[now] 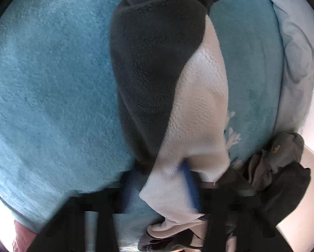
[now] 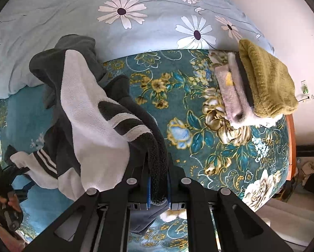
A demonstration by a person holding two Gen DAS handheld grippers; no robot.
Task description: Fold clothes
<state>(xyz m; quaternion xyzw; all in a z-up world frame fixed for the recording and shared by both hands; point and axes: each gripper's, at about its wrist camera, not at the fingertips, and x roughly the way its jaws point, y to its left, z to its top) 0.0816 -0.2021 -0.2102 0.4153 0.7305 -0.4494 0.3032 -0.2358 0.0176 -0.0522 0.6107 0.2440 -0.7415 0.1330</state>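
Note:
A dark grey and white fleece jacket (image 2: 89,113) with striped cuffs lies stretched over the teal floral blanket (image 2: 209,147) on the bed. My right gripper (image 2: 158,187) is shut on a dark grey edge of the jacket between its blue pads. In the left wrist view the same jacket (image 1: 169,79) hangs long from my left gripper (image 1: 173,187), which is shut on its white fleece part; a blue pad (image 1: 191,187) shows beside the cloth. The left gripper also shows at the lower left of the right wrist view (image 2: 10,191).
A stack of folded clothes (image 2: 259,84), olive green on top, sits at the blanket's right end near the wall. A pale blue daisy-print duvet (image 2: 136,10) lies behind. The bed's edge (image 2: 291,138) and the floor are at the right. Dark clothes (image 1: 278,168) bunch at the lower right.

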